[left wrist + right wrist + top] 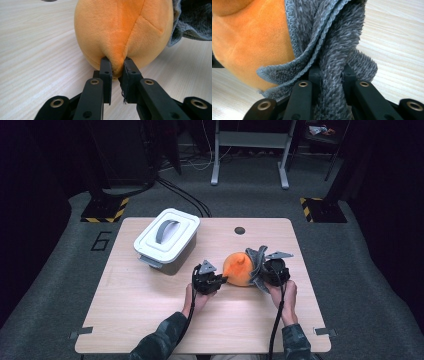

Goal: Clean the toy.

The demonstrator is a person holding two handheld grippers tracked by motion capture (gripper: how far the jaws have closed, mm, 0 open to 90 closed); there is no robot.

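An orange plush toy (pixel 238 269) lies on the wooden table (pixel 130 320), between the two hands. My left gripper (pixel 223 280) is at its left side and is shut on a fold of the orange fabric (pixel 117 65); the pinch shows close up in the left gripper view (pixel 117 68). A grey fluffy cloth (pixel 256 262) drapes over the toy's right side. My right gripper (pixel 257 272) is shut on a bunch of that grey cloth (pixel 332 75), whose pile hides the fingertips (pixel 332 71). The orange plush (pixel 254 42) sits just behind the cloth.
A white lidded bin (pixel 166 239) with a grey handle stands at the table's back left. A small dark round hole (pixel 240 230) sits near the far edge. Forearms come in over the near edge. Beyond the table are a metal frame (pixel 250 150) and cables on the floor.
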